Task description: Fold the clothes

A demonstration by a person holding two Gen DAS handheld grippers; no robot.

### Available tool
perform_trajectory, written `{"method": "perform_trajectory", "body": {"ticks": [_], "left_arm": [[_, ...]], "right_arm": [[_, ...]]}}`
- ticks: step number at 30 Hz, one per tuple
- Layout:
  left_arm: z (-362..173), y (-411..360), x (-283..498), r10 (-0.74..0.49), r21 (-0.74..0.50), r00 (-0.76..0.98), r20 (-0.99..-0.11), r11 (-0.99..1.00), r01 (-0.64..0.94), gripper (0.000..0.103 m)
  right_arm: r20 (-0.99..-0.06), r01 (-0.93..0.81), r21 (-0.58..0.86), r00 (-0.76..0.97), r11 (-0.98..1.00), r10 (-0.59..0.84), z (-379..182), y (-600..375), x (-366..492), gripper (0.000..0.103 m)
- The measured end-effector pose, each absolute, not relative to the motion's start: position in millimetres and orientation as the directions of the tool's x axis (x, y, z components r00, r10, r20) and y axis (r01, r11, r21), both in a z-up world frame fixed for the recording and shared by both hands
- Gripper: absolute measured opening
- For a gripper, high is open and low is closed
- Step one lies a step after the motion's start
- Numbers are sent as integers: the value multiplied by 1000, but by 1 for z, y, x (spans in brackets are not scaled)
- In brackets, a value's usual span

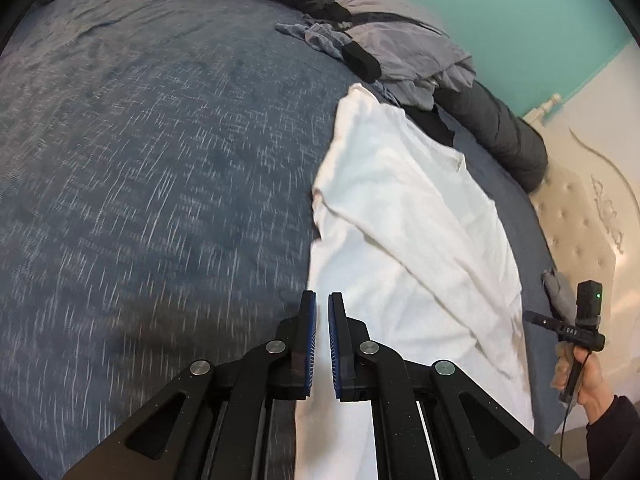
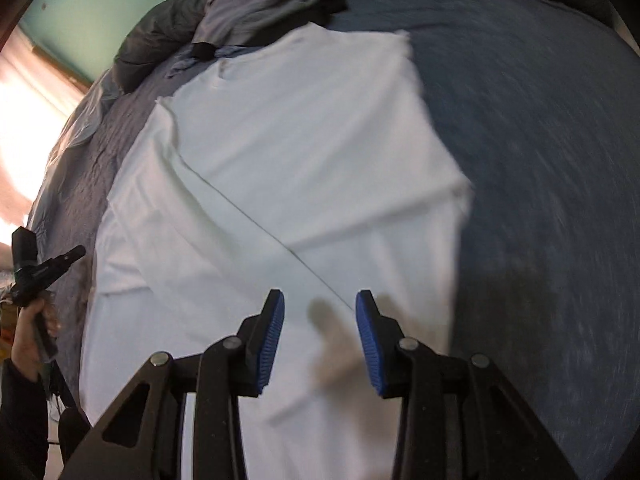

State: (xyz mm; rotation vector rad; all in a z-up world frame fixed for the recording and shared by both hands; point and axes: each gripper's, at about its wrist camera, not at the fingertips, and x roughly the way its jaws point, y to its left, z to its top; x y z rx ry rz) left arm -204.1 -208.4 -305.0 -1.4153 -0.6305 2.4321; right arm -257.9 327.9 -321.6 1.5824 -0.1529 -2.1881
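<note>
A home bedroom: a bed with a blue bedspread (image 1: 160, 140), tufted headboard (image 1: 580, 220) and heaped clothes (image 1: 400, 48).

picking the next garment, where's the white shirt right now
The white shirt lies spread on the blue bedspread, directly ahead of the right gripper, with the pile of grey clothes beyond it.

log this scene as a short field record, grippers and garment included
surface: blue bedspread
garment: white t-shirt, spread out, one side folded over
left gripper: nearly shut, empty, at the shirt's edge
right gripper: open, empty, above the shirt
pile: grey clothes at the far end of the bed
blur: both views smeared
</note>
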Motion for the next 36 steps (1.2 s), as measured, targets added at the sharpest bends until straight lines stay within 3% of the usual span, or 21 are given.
{"method": "perform_trajectory", "body": {"ticks": [9,10,12,14,17,27,36], "left_arm": [[-298,-194,-173,428,-481,-464,-775,-877,-5,6],[-296,-193,-172,428,-480,-465,-775,-877,-6,6],[-292,-191,-168,422,-471,-466,-778,-882,-11,6],[-289,-190,-166,415,-464,-468,-780,-886,-13,6],[-288,-190,-164,411,-459,-467,-783,-888,-11,6],[-286,-193,-159,416,-467,-463,-783,-884,-4,6],[-288,-184,-161,435,-478,-444,-784,-878,-17,6]], "right_arm": [[-862,246,364,-277,-898,-425,-341,345,-243,37],[-862,248,363,-278,-898,-425,-342,344,-242,35],[-864,260,352,-280,-899,-420,-344,341,-239,17],[-859,268,343,-299,-900,-416,-342,342,-236,8],[-843,278,345,-328,-896,-426,-337,345,-231,2],[-779,244,385,-431,-890,-455,-308,367,-211,2],[-783,181,433,-410,-883,-468,-317,378,-197,2]]}}
